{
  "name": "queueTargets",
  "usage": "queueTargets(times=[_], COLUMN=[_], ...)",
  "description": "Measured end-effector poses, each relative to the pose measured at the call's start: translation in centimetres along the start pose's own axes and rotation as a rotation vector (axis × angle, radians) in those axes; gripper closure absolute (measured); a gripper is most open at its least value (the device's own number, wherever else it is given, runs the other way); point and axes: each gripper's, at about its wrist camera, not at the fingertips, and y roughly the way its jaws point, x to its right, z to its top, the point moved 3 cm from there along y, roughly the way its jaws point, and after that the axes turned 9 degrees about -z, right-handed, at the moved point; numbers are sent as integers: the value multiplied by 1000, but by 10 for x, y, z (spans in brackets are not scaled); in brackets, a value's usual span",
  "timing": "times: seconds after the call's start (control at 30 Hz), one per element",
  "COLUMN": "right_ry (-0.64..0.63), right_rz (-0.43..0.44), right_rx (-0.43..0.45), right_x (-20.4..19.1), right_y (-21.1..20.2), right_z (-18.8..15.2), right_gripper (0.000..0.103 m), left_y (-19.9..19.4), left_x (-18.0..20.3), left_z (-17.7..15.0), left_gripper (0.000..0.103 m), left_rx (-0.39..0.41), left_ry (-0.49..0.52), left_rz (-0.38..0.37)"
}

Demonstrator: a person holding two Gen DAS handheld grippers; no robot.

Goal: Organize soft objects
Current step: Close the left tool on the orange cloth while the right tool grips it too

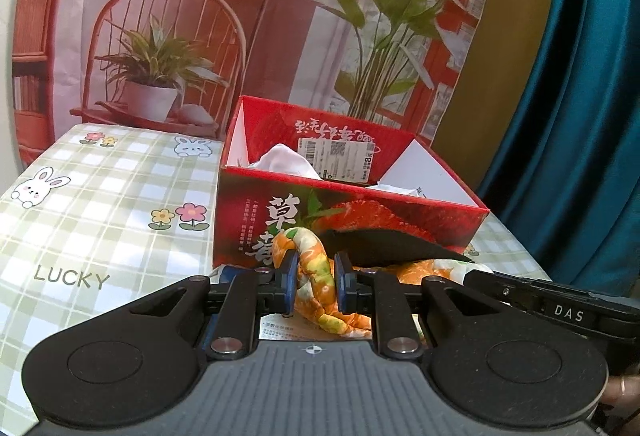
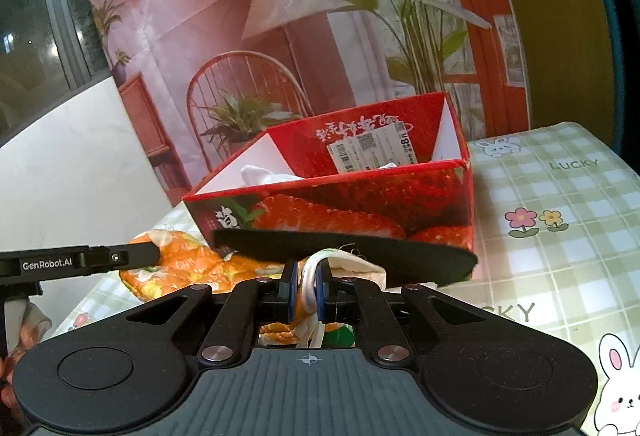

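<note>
The left gripper (image 1: pixel 316 286) had its jaws pinched on a bunched fold of the orange floral cloth (image 1: pixel 320 276), the blue pads (image 1: pixel 291 286) pressed into the fabric from both sides. The right gripper (image 2: pixel 306 290) had its jaws closed on a white edge of the same cloth (image 2: pixel 180 260), gathered into a narrow strand between the pads.

The cloth lay low over the counter (image 1: pixel 100 203), directly in front of the red strawberry box (image 1: pixel 348 220). Its long axis ran crosswise, parallel to the near wall of the box, with one gripper at each end. A black flat piece (image 2: pixel 344 252) lay across the cloth, between the jaws and the box wall; what it was could not be determined.

The box stood just beyond both grippers, open at the top, with white fabric (image 1: pixel 284 159) already inside. Judged from this layout, the cloth was held but not yet stowed. The deciding relation was that the box opening sat forward of and above both pairs of jaws, roughly equally near to each. The next move would probably require both ends to be raised together over the near rim. A sagging middle could catch on that rim or drag the black piece.
</note>
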Motion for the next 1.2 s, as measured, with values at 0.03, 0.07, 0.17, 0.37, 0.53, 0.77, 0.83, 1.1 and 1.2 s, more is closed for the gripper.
queueTargets(times=[0.03, 0.07, 0.17, 0.37, 0.53, 0.77, 0.83, 1.1, 1.2], right_ry=[-2, -4, -10, -22, -26, -38, -44, -63, -71], right_rz=[1, 1, 2, 0, 0, -1, 0, 2, 1], right_rx=[0, 2, 12, 28, 39, 56, 68, 129, 144], right_x=[-1, -2, -4, -5, -5, -7, -7, -10, -12], right_y=[-1, -2, -5, -9, -14, -18, -21, -36, -40], right_z=[0, 0, 2, 3, 2, 3, 5, 14, 16], right_gripper=[95, 95, 95, 95, 95, 95, 95, 95, 95], left_y=[-1, -1, -2, -5, -8, -12, -15, -29, -31], left_x=[0, 0, -1, 2, 3, 6, 9, 21, 24], left_z=[0, 0, 1, 1, 1, 3, 4, 9, 11], left_gripper=[83, 83, 83, 83, 83, 83, 83, 83, 83], left_rx=[-1, -3, -6, 2, 12, 30, 42, 98, 114], left_ry=[1, -1, -10, 2, 6, 14, 22, 74, 83], left_rz=[1, 1, 3, -3, -7, -8, -11, -19, -23])
